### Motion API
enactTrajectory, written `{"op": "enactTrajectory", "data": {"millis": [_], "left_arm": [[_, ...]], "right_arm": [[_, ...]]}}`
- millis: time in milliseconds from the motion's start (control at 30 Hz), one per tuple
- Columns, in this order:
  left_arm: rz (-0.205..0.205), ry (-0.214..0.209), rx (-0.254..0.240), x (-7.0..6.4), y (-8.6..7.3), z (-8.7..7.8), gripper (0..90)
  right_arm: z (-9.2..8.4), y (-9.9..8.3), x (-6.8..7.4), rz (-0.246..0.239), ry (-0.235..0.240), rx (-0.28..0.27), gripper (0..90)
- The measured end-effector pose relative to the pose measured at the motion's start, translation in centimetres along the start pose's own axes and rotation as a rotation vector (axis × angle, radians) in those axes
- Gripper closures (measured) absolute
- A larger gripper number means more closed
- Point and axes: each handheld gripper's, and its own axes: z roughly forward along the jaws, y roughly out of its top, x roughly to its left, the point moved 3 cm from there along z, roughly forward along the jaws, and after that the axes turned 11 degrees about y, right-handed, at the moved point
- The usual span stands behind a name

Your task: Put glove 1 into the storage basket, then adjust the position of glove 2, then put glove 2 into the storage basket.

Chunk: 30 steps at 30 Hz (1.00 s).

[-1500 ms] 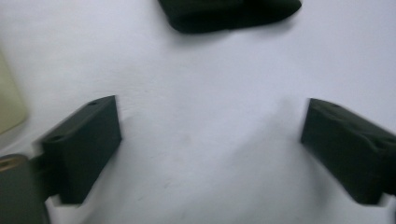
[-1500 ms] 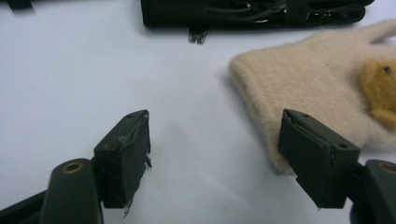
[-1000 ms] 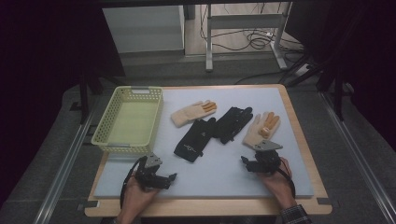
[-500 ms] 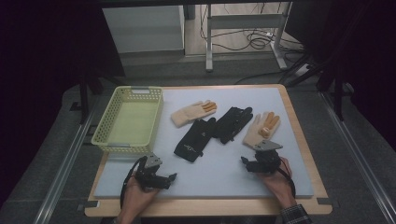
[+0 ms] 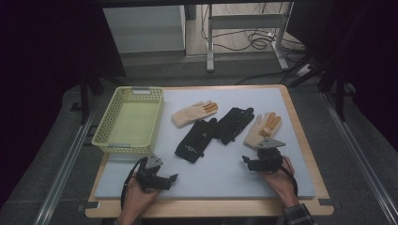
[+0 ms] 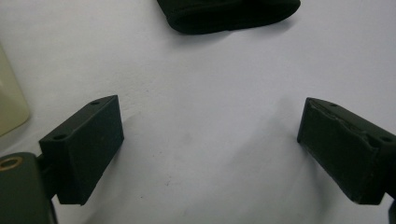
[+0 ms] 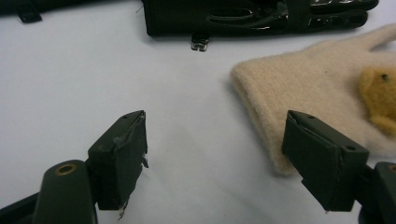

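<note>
Overhead, the high view shows a wood-edged counter (image 5: 300, 140) with a pale grey mat. The left tool (image 5: 172, 178) rests low on the mat in the person's left hand (image 5: 136, 194); the right tool (image 5: 245, 162) rests likewise in the right hand (image 5: 279, 180). Beyond and outward of the left tool stands a pale yellow perforated plastic basket (image 5: 129, 119). Between and beyond the two tools lie four gloves: a cream knit glove with orange fingertips (image 5: 192, 112), a flat black fabric glove with a small white logo (image 5: 196, 139), a black padded glove (image 5: 233, 123), and a second cream knit glove with orange fingertips (image 5: 263, 130), the last just beyond the right tool.

From the left gripper view, the left tool (image 6: 210, 140) stands wide open over bare mat, jaws holding nothing. The black fabric glove's cuff (image 6: 229, 14) lies ahead, apart from the jaws.

From the right gripper view, the right tool (image 7: 215, 154) is likewise wide open and empty. The second cream glove's cuff (image 7: 299, 88) lies just ahead of one jaw, whether touching cannot be told. The black padded glove (image 7: 252, 16) lies farther ahead.
</note>
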Motion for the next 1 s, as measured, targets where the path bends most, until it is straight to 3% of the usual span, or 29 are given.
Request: {"op": "enactTrajectory", "data": {"millis": [367, 767, 1000], "left_arm": [[0.0, 0.001, -0.001, 0.0, 0.0, 0.0, 7.4], [-0.001, 0.001, -0.002, 0.0, 0.0, 0.0, 7.4], [-0.001, 0.001, -0.002, 0.0, 0.0, 0.0, 7.5]], "right_arm": [[0.0, 1.4, -0.5, 0.039, 0.023, -0.014, 21.8], [1.7, 3.6, -1.8, 0.085, 0.036, -0.01, 21.7], [2.6, 5.2, -2.5, 0.075, 0.032, -0.004, 22.8]]}}
